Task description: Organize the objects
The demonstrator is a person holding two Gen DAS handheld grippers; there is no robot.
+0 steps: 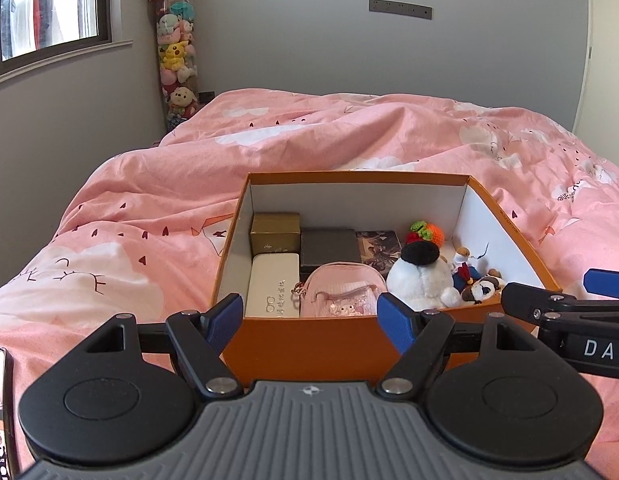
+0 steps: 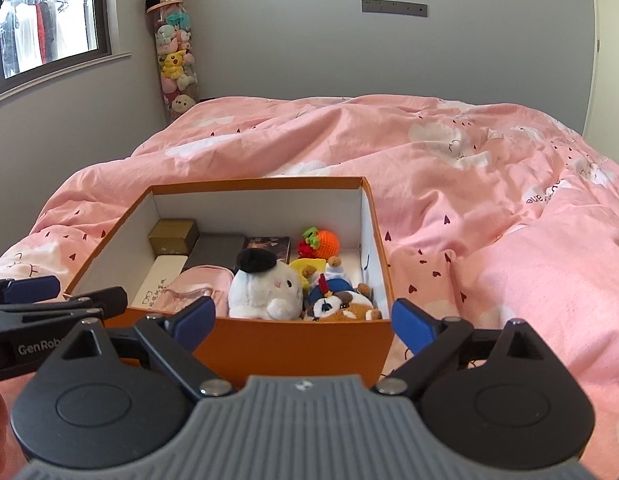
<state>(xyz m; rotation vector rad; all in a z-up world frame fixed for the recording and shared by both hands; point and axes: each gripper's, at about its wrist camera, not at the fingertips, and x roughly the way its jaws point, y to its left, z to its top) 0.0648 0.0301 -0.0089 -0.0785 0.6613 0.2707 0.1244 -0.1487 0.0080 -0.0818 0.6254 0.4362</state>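
At the bottom of the left wrist view, the left gripper (image 1: 311, 320) stands released, its blue pads either side of the near wall of the orange box (image 1: 309, 344), gripping nothing. In the right wrist view the right gripper (image 2: 305, 322) is spread wide and empty at the same near wall, toward the box's right corner.

The box sits on a pink duvet (image 1: 149, 208) at frame centre. Inside it, lower left, lie a white glasses case (image 1: 273, 290) and a pink pouch (image 1: 337, 292); right of them sit a white plush (image 1: 423, 280) and a small dog plush (image 2: 341, 306). Behind are a gold box (image 1: 275, 232), a dark case (image 1: 329, 246) and a crocheted orange (image 2: 324, 247).

At upper left, a clear tube of soft toys (image 1: 177, 64) stands against the grey wall.
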